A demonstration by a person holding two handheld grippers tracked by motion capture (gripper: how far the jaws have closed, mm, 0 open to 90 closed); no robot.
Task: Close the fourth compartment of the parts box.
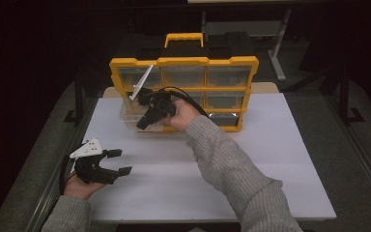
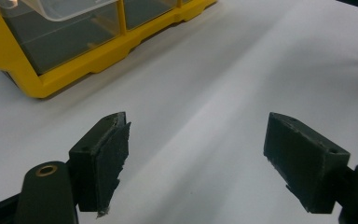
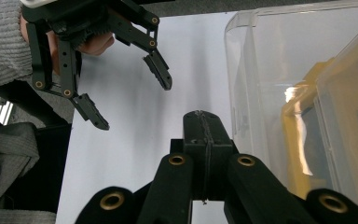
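two tongs | right tongs [image 3: 204, 122] pressed together, empty, just beside clear drawer [image 3: 279, 88] pulled from yellow organizer [image 1: 183, 89] | left tongs [image 2: 196, 158] spread apart, farther off over bench [image 1: 280, 159]

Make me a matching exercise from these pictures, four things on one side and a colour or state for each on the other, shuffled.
1. left gripper
2. right gripper
3. organizer frame
4. pulled-out drawer

A. yellow
B. jaws shut, nothing between them
C. clear plastic
D. jaws wide open above the white table

Pairs: 1-D, 2-B, 3-A, 4-C
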